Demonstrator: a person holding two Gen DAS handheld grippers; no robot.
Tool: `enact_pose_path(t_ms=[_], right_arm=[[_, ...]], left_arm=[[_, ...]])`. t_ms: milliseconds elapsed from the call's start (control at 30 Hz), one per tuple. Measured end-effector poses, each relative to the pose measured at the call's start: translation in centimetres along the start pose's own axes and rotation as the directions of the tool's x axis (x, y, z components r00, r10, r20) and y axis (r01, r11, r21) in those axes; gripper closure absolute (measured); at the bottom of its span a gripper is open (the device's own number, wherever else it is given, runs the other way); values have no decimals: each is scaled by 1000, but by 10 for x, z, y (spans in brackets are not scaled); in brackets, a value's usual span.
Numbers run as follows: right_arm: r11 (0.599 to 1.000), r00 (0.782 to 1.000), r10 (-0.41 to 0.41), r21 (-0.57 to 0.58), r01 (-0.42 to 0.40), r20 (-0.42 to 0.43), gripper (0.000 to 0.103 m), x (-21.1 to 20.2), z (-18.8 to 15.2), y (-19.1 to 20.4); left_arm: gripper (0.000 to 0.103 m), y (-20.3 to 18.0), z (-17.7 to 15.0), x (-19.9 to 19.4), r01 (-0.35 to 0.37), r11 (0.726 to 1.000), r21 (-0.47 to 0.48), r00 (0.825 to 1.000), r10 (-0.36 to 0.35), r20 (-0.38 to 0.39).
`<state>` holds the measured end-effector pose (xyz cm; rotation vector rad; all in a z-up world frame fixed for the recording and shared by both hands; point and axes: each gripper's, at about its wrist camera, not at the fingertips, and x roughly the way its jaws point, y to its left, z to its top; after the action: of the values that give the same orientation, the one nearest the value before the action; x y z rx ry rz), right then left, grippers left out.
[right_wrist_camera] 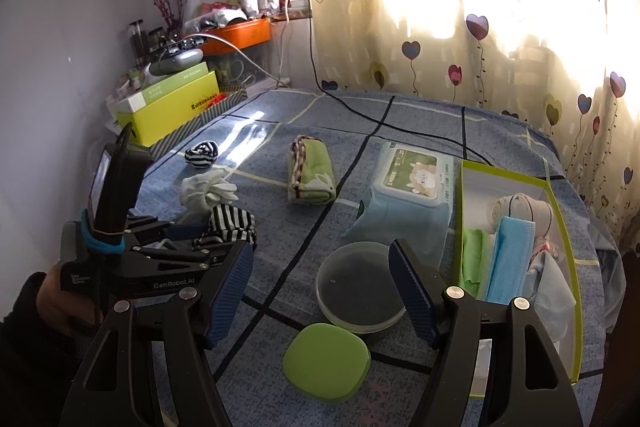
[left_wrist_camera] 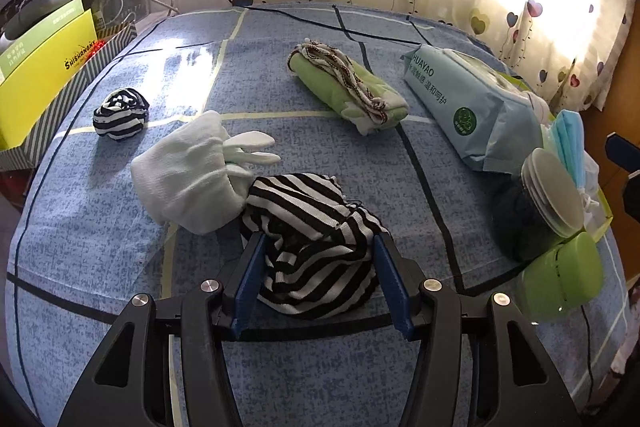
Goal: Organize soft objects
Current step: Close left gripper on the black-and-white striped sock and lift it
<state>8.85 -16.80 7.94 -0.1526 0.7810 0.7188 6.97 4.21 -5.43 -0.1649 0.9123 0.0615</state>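
Observation:
A loose black-and-white striped sock [left_wrist_camera: 316, 227] lies crumpled on the blue bedspread [left_wrist_camera: 320, 155]. It sits between the blue pads of my left gripper [left_wrist_camera: 319, 238], whose jaws stand wide open around it. In the right wrist view that same gripper [right_wrist_camera: 216, 239] reaches in from the left over the sock [right_wrist_camera: 230, 221]. My right gripper [right_wrist_camera: 322, 246] hangs open and empty above a round lidded tub [right_wrist_camera: 360, 287]. Further back are a white glove bundle [left_wrist_camera: 192, 171], a rolled striped sock ball [left_wrist_camera: 120, 115] and a folded green towel [left_wrist_camera: 348, 91].
A green-rimmed box [right_wrist_camera: 504, 173] at the right holds face masks, rolled socks and cloths. A wipes pack [right_wrist_camera: 412, 183] lies beside it, a green case [right_wrist_camera: 326, 363] near the front. Yellow boxes [right_wrist_camera: 172, 115] and clutter line the bed's left edge; a curtain hangs behind.

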Motion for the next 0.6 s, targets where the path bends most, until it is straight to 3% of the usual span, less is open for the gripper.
enact_pose_path(t_ms=[100,133,200,267,467,600], right_arm=[[1000,1000,-1,-8,1,-5,32,3,2,2],[1000,1000,-1,-10,1,-7,32,4,3,4],[1000,1000,-1,-13,1,-14,32,8,4,6],[1000,1000,-2,-16,2,-22,32,11,6,8],[999,999,-8,-41,6,-41,32,19,11,20],[998,999,-11,-57,8,-47,32,24,16,28]], left_arm=[[52,2,-2,1,-15,1000,-4,1000,15,13],[57,3,-3,0,-25,1000,-4,1000,25,17],[77,7,-3,-2,-22,1000,-16,999,23,23],[84,12,-4,-4,-1,999,-36,1000,1,24],[87,21,-9,-15,69,996,-60,996,-66,56],[87,27,-11,-31,147,988,-55,984,-140,107]])
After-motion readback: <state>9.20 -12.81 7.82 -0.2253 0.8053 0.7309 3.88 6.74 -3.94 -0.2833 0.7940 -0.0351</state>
